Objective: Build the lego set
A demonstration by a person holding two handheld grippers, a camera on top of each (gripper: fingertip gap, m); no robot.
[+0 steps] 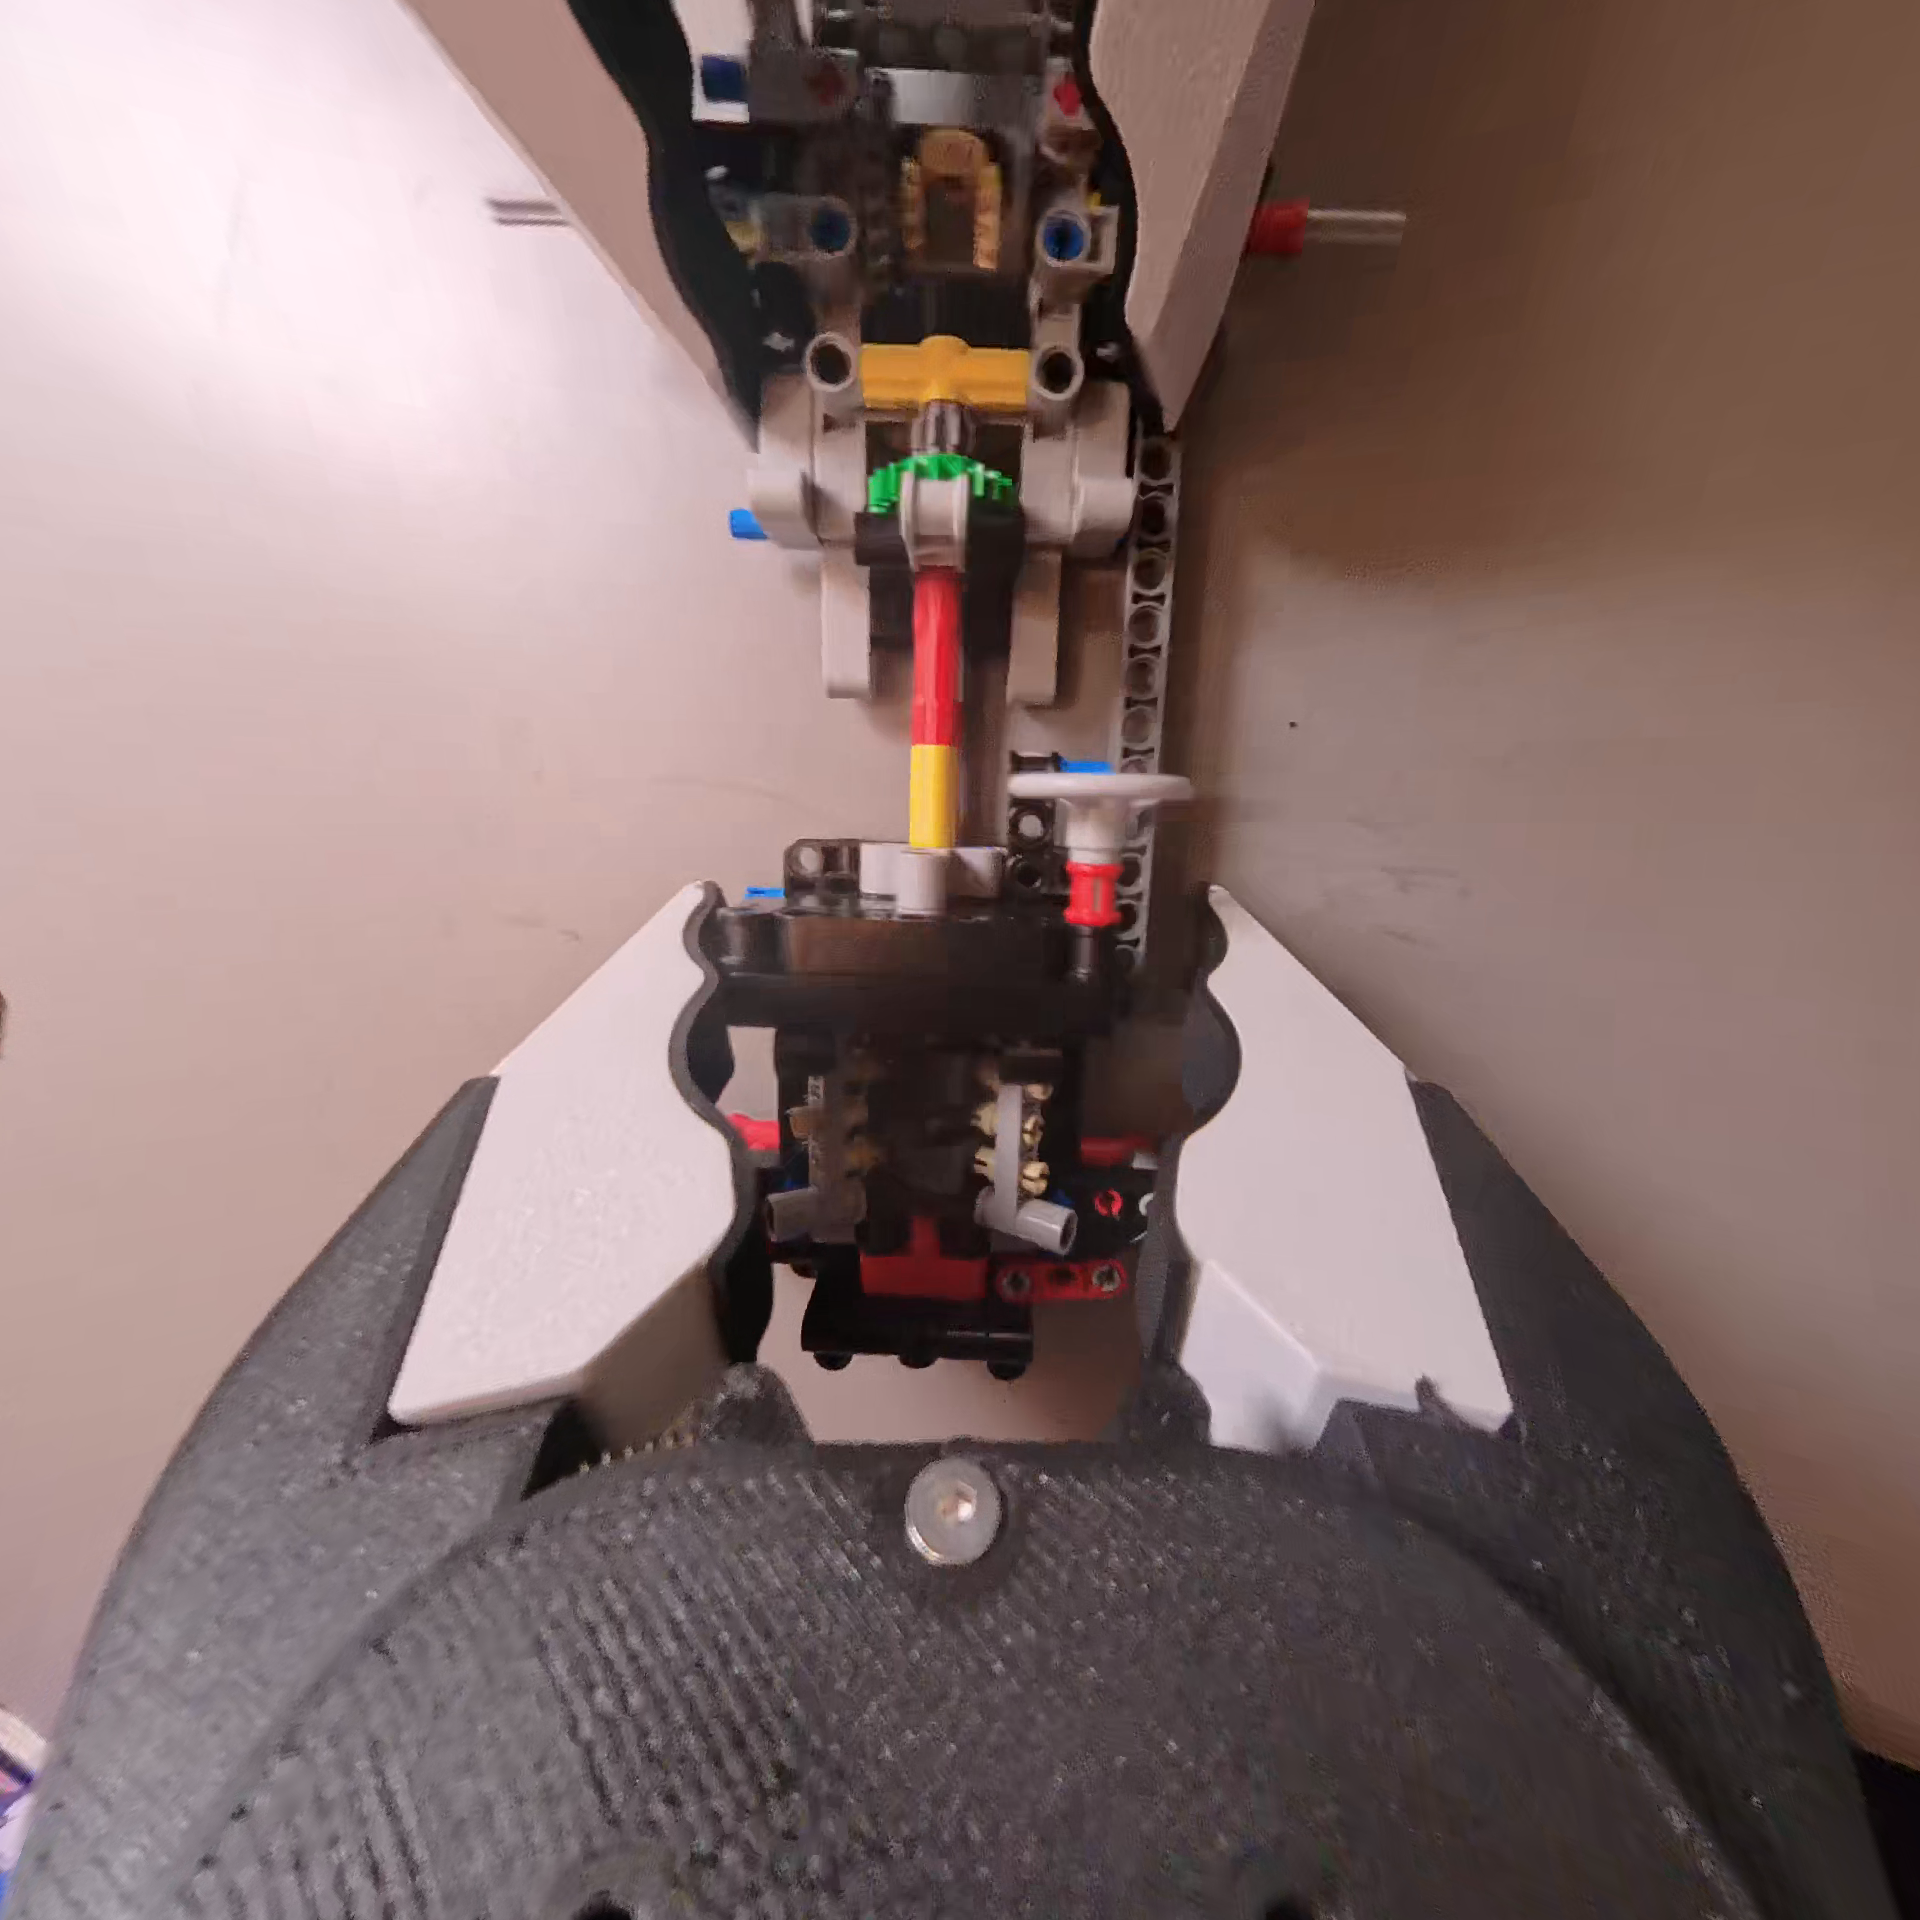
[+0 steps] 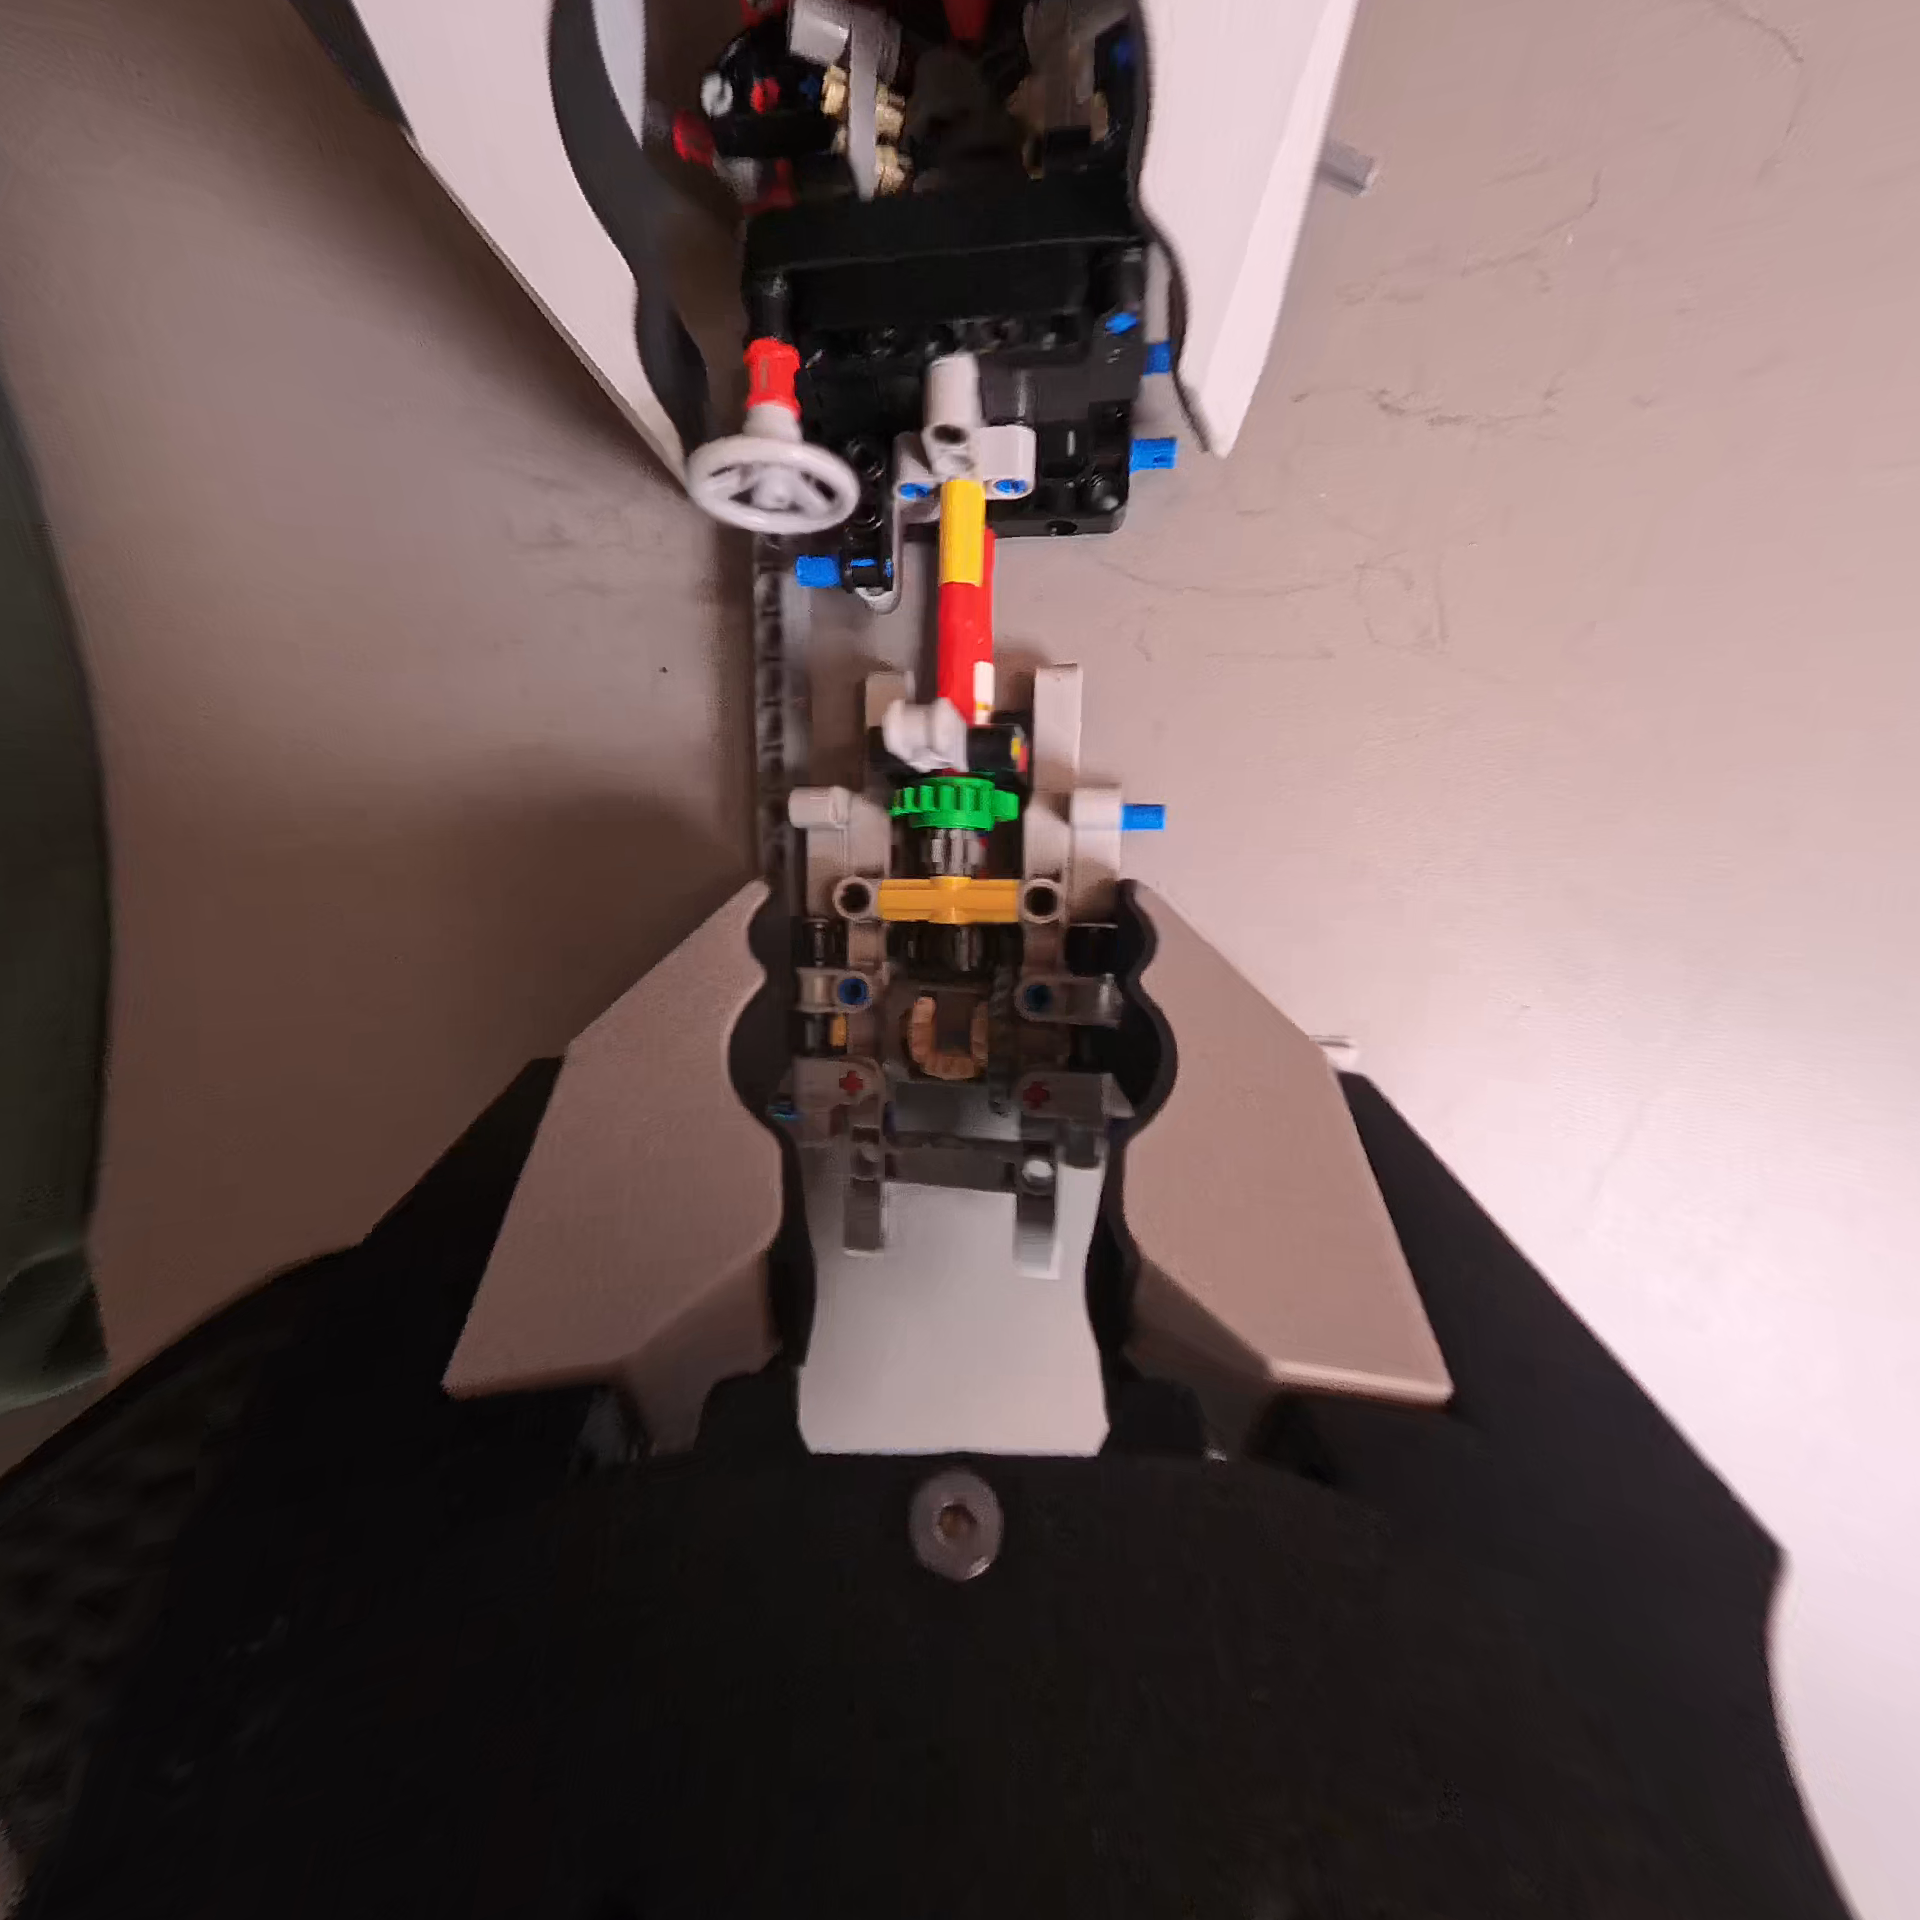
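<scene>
Nearest the lens in the left wrist view: coarse, grainy dark-grey printed housing with a sunken bolt, then two smooth white angled fingers with black scalloped inner pads. Left gripper [image 1: 935, 1122] closed partway onto the black-framed end of the lego chassis [image 1: 940, 727], pads pressed against both sides of the blocky black beam frame [image 1: 904, 966]. Just past the fingertips, a white spoked steering wheel [image 1: 1099, 788] on a short red bush, beside a long grey holed beam [image 1: 1148, 665] along one edge. Farther on, a slim red-and-yellow axle [image 1: 935, 707] bridging the open middle span to a green toothed gear [image 1: 940, 483] and a yellow cross connector [image 1: 943, 376] in pale grey frames. In the right wrist view, right gripper [image 2: 951, 1029] likewise clamped on the opposite, grey end of the same chassis, a tan gear visible between its pads. Model spanning straight between the two facing grippers, each hemming one end; only the axle section exposed. Around it, smooth beige table [image 1: 1558, 727], faintly scuffed, open on both sides. Loose on the far right, a grey axle with a red bush [image 1: 1325, 227]; on the far left, a small grey pin [image 1: 528, 213], well apart from the model.
</scene>
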